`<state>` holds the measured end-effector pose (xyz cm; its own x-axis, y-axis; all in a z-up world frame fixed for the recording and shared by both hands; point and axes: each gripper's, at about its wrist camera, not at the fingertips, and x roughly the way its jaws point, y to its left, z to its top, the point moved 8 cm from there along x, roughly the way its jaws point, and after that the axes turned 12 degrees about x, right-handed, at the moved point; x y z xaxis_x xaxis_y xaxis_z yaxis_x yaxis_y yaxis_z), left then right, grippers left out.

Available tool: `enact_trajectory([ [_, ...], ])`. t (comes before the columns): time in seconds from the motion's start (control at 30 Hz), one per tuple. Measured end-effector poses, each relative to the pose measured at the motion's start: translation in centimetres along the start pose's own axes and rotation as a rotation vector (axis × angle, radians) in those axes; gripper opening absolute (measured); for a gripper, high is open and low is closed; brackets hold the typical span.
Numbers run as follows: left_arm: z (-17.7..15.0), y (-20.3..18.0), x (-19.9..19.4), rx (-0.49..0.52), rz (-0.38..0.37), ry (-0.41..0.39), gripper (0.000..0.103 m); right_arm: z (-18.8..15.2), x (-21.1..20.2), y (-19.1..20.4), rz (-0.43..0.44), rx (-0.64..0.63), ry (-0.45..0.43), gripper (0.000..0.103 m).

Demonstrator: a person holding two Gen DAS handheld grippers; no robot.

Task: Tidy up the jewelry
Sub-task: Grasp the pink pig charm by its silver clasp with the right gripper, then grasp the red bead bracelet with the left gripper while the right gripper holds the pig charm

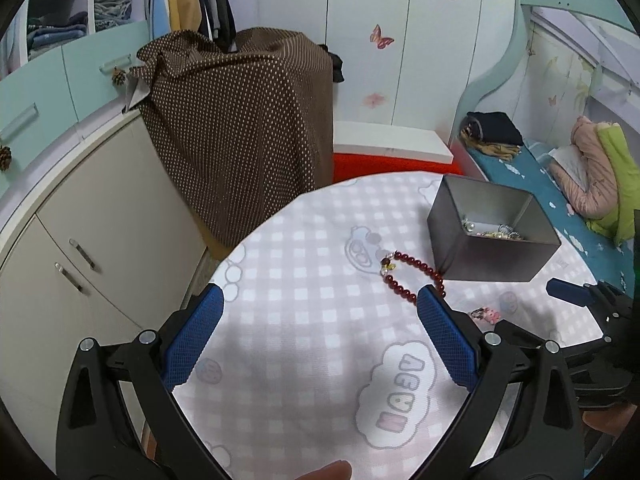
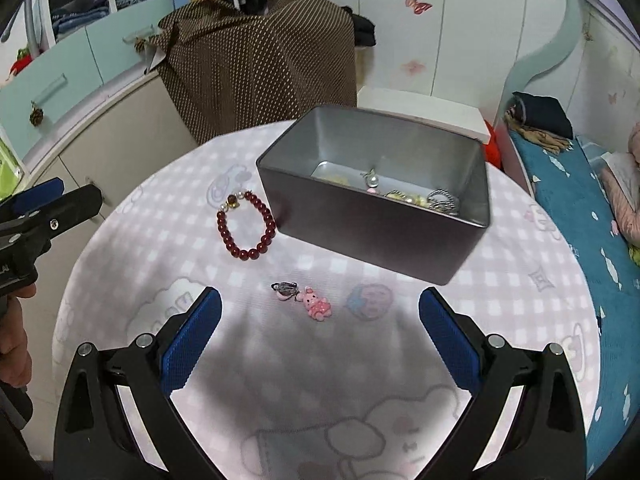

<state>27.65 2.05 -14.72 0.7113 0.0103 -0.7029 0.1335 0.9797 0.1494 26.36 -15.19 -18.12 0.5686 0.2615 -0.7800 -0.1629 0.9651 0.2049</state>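
Observation:
A dark red bead bracelet (image 2: pixel 245 226) lies on the round table beside the left end of a grey metal tin (image 2: pixel 376 236); it also shows in the left wrist view (image 1: pixel 412 274). The tin (image 1: pixel 480 256) holds several small jewelry pieces (image 2: pixel 420 198). A pink bear clip (image 2: pixel 308 302) lies in front of the tin, just ahead of my right gripper (image 2: pixel 320 300), which is open and empty. My left gripper (image 1: pixel 320 300) is open and empty above the table's left part; its right finger covers the bracelet's near end. The clip (image 1: pixel 486 315) lies to its right.
The table (image 2: pixel 520 300) has a pink checked cloth. A brown dotted cloth (image 1: pixel 240 120) covers something behind it. Cabinets (image 1: pixel 80 240) stand at the left, a bed (image 2: pixel 580 200) at the right. The left gripper shows at the right wrist view's left edge (image 2: pixel 40 208).

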Motion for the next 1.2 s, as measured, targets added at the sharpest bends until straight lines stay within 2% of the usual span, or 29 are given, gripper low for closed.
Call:
enact_trajectory([
  [0.1, -0.2, -0.2, 0.8, 0.002, -0.008, 0.015, 0.097, -0.1, 1.1, 0.3, 0.0, -0.031, 0.015, 0.095],
  [0.17, -0.2, -0.3, 1.3, 0.005, -0.012, 0.024, 0.097, -0.2, 1.8, 0.5, -0.003, -0.051, 0.023, 0.09],
  [0.2, -0.2, -0.4, 1.6, 0.006, -0.014, 0.029, 0.097, -0.3, 2.2, 0.6, -0.004, -0.059, 0.03, 0.08],
  [0.23, -0.3, -0.5, 1.8, 0.008, -0.016, 0.033, 0.097, -0.4, 2.6, 0.6, -0.004, -0.065, 0.039, 0.065],
  [0.3, -0.4, -0.7, 2.3, 0.012, -0.02, 0.042, 0.097, -0.8, 3.5, 0.5, -0.01, -0.076, 0.062, 0.05],
  [0.37, -0.5, -0.9, 2.8, 0.015, -0.022, 0.05, 0.097, -1.0, 3.5, 0.7, -0.021, -0.108, 0.041, 0.041],
  [0.43, -0.4, -1.0, 3.2, 0.018, -0.026, 0.056, 0.097, -1.1, 3.4, 0.9, -0.006, -0.127, 0.036, 0.023],
  [0.47, -0.4, -1.2, 3.5, 0.021, -0.029, 0.059, 0.097, -1.1, 3.4, 0.9, -0.007, -0.134, 0.033, 0.019],
  [0.77, 0.8, -3.3, 7.0, 0.061, -0.04, 0.08, 0.097, -1.1, 2.9, 0.0, 0.009, -0.091, 0.022, 0.019],
  [1.03, 0.2, -4.5, 11.7, 0.066, -0.052, 0.166, 0.096, -1.0, 2.1, -1.5, 0.015, -0.023, 0.016, 0.019],
  [1.13, 0.0, -4.8, 12.5, 0.049, -0.081, 0.17, 0.091, -0.9, 1.9, -1.7, 0.021, -0.009, 0.014, 0.019],
  [1.2, 0.1, -5.2, 12.2, 0.069, -0.095, 0.158, 0.076, -0.9, 1.9, -1.8, 0.024, -0.003, 0.012, 0.019],
])
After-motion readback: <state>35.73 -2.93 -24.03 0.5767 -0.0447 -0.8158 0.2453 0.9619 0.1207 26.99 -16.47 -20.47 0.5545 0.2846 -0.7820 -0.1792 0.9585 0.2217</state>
